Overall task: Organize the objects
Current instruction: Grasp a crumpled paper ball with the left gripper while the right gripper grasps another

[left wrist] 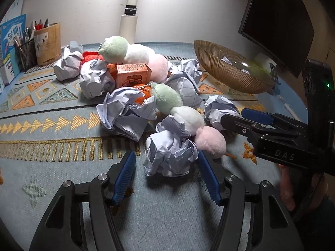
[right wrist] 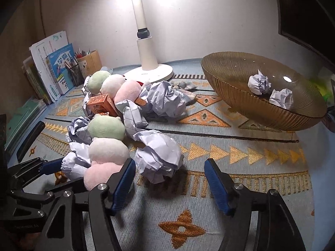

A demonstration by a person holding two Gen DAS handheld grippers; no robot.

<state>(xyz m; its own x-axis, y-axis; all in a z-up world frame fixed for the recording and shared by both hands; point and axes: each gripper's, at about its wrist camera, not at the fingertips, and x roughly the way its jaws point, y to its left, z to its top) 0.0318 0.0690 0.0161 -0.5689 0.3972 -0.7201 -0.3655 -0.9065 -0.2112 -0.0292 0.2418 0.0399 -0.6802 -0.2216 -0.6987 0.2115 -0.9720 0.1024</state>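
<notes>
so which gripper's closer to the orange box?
Left, marginally. The left gripper straddles a paper ball in front of the orange box; the right gripper sits farther back, by another paper ball.

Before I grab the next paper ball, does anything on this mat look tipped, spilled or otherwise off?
Yes: the amber bowl sits tilted, its near rim low and its far rim high, with two paper balls lying inside. The orange box lies askew in the pile, wedged among crumpled paper and plush toys.
</notes>
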